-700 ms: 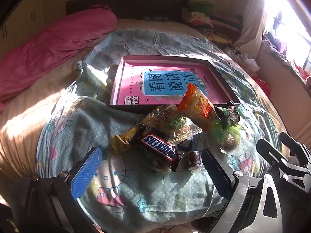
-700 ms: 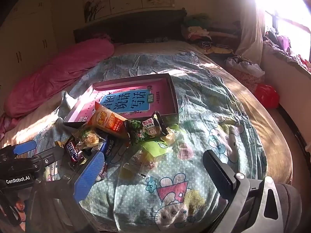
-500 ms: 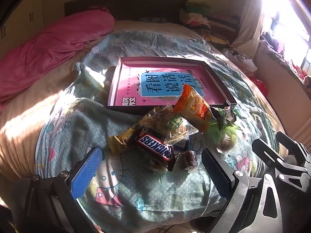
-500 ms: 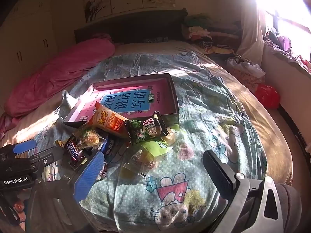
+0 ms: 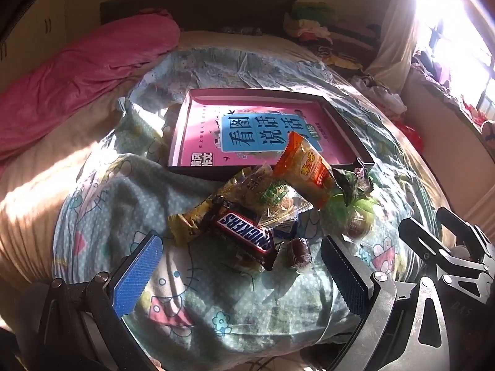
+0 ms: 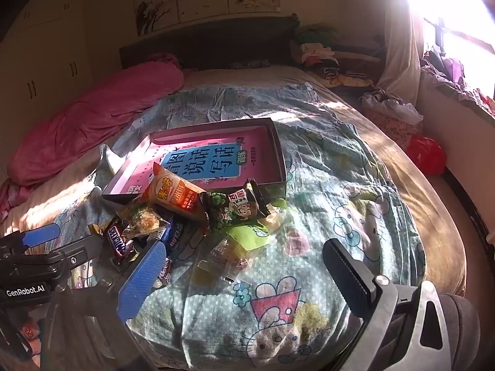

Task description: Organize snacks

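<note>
A pink blanket (image 5: 83, 71) lies far left of the box (image 5: 198, 123) on the bed (image 5: 46, 185). The left gripper (image 5: 241, 266) hovers with fingers spread wide, holding nothing. The snack pile sits against the box's near edge: a chocolate bar (image 5: 246, 233) nearest, an orange packet (image 5: 306, 173) leaning over the rim, a dark green packet (image 6: 238, 208) to its right. The right gripper (image 6: 244, 272) likewise hangs spread and empty.

Your left gripper (image 5: 239, 270) tilts downward with its jaws spread wide, nothing between the pads. Your right gripper (image 6: 247, 273) sits just to its right, tilted down too, jaws equally wide and empty.
</note>
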A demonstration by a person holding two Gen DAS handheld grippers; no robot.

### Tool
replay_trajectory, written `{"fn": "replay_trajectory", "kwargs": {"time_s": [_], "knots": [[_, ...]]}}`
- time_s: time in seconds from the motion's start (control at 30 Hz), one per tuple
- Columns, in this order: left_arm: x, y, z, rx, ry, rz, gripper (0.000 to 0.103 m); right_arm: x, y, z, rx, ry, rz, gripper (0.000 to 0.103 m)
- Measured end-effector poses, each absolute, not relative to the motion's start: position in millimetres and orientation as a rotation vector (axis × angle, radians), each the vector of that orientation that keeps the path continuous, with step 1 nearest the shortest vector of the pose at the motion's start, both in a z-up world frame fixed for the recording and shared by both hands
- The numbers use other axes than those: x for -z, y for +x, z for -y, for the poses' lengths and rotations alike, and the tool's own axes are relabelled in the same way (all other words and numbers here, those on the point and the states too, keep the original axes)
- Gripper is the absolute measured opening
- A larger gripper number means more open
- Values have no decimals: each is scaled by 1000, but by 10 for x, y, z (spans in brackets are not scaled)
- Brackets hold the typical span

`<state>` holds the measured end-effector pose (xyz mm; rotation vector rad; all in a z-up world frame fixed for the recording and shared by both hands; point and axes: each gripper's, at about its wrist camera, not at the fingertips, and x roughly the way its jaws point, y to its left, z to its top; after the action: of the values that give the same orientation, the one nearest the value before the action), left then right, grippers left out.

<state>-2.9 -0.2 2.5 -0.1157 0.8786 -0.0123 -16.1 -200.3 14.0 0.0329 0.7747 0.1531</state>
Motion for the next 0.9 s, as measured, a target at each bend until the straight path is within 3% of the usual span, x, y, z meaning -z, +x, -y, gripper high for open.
{"fn": "replay_trajectory", "kwargs": {"time_s": [0.9], "knots": [[21, -17, 28, 30, -116, -896, 102, -118, -146, 1990, -158, 34, -781, 103]]}}
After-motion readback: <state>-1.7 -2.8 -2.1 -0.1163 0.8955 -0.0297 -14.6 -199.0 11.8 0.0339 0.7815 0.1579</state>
